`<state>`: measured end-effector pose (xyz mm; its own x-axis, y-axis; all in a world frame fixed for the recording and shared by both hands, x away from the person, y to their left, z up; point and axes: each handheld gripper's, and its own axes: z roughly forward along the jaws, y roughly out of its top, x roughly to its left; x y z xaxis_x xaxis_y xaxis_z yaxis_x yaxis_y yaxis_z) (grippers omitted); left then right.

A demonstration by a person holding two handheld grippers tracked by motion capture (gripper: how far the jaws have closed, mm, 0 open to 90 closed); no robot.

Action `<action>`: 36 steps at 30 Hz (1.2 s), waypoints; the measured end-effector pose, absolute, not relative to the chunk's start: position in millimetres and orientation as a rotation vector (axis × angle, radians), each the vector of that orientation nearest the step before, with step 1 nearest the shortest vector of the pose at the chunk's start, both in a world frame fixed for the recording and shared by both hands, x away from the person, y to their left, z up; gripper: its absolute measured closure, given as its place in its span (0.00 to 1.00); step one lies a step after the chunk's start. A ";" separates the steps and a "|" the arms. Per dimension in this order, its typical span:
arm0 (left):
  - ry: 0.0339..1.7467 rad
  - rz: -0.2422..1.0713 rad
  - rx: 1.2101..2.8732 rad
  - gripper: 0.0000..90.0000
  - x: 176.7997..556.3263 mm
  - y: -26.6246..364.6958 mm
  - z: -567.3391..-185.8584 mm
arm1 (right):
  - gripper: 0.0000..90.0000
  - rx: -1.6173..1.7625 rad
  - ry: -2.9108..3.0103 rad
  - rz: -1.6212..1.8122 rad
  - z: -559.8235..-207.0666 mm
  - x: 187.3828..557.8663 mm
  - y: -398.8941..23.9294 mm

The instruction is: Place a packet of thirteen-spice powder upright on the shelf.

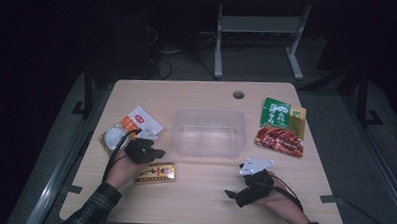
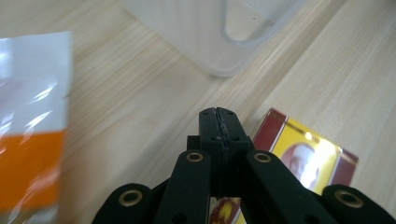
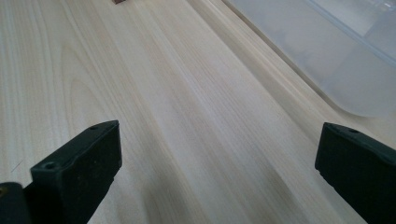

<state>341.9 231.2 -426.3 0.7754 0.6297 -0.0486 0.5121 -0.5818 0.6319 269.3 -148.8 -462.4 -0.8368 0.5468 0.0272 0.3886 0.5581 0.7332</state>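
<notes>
My left gripper [image 1: 157, 152] hovers left of the table's middle, just above a yellow and dark-red packet [image 1: 156, 172]. In the left gripper view its jaws [image 2: 218, 116] are shut with nothing between them, the yellow packet [image 2: 308, 158] lies to their right and an orange and white sachet [image 2: 32, 140] to their left. My right gripper [image 1: 231, 194] rests low near the front edge. Its jaws [image 3: 219, 140] stand wide open over bare wood. A clear plastic bin [image 1: 209, 112] stands empty at the table's centre, with a corner [image 2: 224, 56] ahead of the left jaws and a wall [image 3: 327, 56] at the right gripper view's upper right.
An orange and white sachet [image 1: 138, 121] and a pale round packet [image 1: 114, 136] lie at the left. A green packet [image 1: 275, 112] and a red meat packet [image 1: 280, 140] lie right of the bin. A cable hole [image 1: 238, 95] sits near the far edge.
</notes>
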 end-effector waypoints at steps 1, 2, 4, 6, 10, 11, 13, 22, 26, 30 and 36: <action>0.858 0.245 2.312 1.00 338.5 236.2 -424.1 | 0.00 0.789 2.588 1.142 -462.3 269.3 -149.1; 0.867 0.257 2.307 1.00 334.7 241.5 -422.5 | 0.00 0.791 2.586 1.142 -462.3 269.3 -149.3; 0.890 0.294 2.299 1.00 326.2 252.6 -420.5 | 0.00 0.792 2.585 1.141 -462.3 269.5 -149.6; 0.922 0.317 2.287 1.00 317.2 264.1 -420.0 | 0.00 0.792 2.585 1.145 -462.1 269.3 -149.5; 0.954 0.329 2.282 1.00 304.5 281.5 -420.8 | 0.00 0.783 2.587 1.142 -462.3 268.7 -148.8; 0.981 0.329 2.281 1.00 296.0 290.6 -423.1 | 0.00 0.784 2.587 1.141 -462.3 268.7 -148.5; 1.016 0.318 2.284 1.00 287.6 298.8 -426.4 | 0.00 0.783 2.586 1.138 -462.4 268.9 -148.2; 1.044 0.270 2.313 1.00 284.6 301.6 -439.7 | 0.00 0.779 2.592 1.131 -462.7 269.9 -146.7; 1.033 0.264 2.327 1.00 284.8 297.9 -442.0 | 0.00 0.782 2.592 1.131 -462.6 270.2 -147.1; 1.024 0.258 2.337 1.00 285.3 294.2 -443.9 | 0.00 0.782 2.593 1.133 -462.3 269.6 -146.9; 0.995 0.224 2.315 1.00 285.0 286.1 -443.9 | 0.00 0.777 2.595 1.133 -462.5 269.8 -146.7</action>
<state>285.0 286.1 -443.9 0.7046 0.7053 -0.0781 0.6034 -0.5376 0.5890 269.8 -146.7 -462.5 -0.8403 0.5417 0.0217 0.3841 0.5667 0.7290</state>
